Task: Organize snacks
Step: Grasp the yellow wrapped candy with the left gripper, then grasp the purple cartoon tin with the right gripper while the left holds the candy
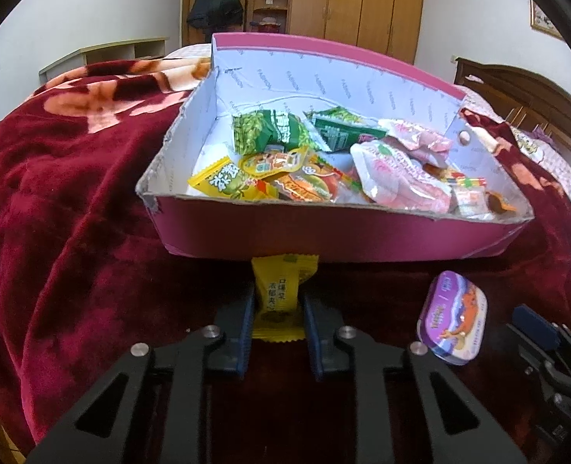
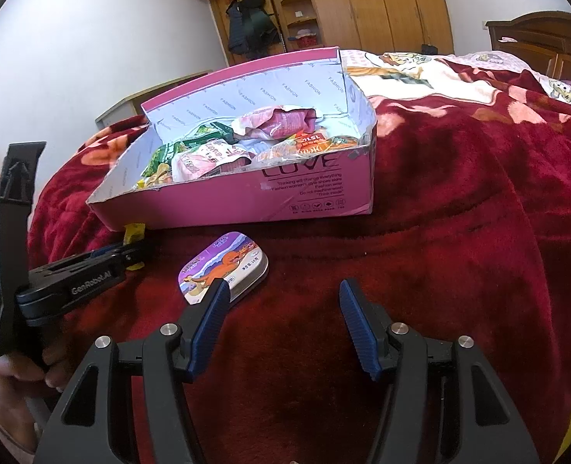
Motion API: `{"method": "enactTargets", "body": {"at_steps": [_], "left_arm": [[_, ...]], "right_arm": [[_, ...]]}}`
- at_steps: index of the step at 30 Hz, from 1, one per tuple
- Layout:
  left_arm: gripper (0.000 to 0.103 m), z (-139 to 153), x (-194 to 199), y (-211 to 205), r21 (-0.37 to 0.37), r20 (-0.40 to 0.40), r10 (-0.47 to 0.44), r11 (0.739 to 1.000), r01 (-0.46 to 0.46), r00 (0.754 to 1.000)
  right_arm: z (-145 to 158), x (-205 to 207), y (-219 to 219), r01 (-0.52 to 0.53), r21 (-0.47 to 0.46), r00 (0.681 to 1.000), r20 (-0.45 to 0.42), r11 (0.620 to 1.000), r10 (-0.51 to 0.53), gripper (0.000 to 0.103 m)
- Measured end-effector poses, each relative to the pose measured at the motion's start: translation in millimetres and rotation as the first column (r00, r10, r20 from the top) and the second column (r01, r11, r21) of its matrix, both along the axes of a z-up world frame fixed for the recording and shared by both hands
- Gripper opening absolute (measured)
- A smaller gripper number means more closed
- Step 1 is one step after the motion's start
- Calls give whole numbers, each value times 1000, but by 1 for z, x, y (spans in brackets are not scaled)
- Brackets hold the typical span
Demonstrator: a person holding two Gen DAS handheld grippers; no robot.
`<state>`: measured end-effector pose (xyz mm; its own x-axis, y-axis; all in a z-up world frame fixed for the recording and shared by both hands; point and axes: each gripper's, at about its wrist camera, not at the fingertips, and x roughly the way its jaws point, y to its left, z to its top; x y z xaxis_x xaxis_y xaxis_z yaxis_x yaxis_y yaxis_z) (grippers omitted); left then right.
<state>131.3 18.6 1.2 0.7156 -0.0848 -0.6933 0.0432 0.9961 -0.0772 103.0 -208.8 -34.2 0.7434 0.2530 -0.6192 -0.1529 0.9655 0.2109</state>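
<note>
A pink cardboard box (image 1: pixel 324 232) (image 2: pixel 223 201) lies open on the red blanket and holds several snack packets. My left gripper (image 1: pixel 277 301) is shut on a yellow snack packet (image 1: pixel 281 290), just in front of the box's near wall; it also shows in the right wrist view (image 2: pixel 130 251). A small purple tin (image 1: pixel 453 321) (image 2: pixel 227 266) lies on the blanket to the right of the left gripper. My right gripper (image 2: pixel 281 290) is open and empty, with its left finger just in front of the tin.
The red patterned blanket (image 2: pixel 459 212) covers the bed. A wooden wardrobe (image 2: pixel 363 4) and hanging coats stand behind. A wooden headboard (image 2: pixel 537 38) is at the far right.
</note>
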Motion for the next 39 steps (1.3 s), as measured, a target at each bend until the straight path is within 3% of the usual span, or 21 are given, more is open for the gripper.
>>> {"method": "enactTargets", "body": {"at_steps": [7,16,20,22,24,39], "left_arm": [[24,9,-18,11,-19,9,0,1000,0,1000],[24,-2,-23,31,-63,-42,35,997,-37,999],[24,-7,-23,29,-49,-38,32,998,-33,999],[24,-9,-23,28,-47,-36,31,998,-33,999],[24,-10,-24,28,-48,-34,30,998,-32,999],[24,-11,-25,28,-59,-22,20,998,-21,1000]], "right_arm": [[4,-3,8,-14,-11,1000,0,1000,14,61],[4,-2,30,-58,-51,998,-8,997,57,61],[3,5,40,-70,-88,997,-12,994,70,61],[3,11,45,-74,-108,997,-16,991,72,64],[2,15,50,-77,-116,997,-22,990,75,78],[-12,32,68,-81,-179,996,-43,981,74,75]]}}
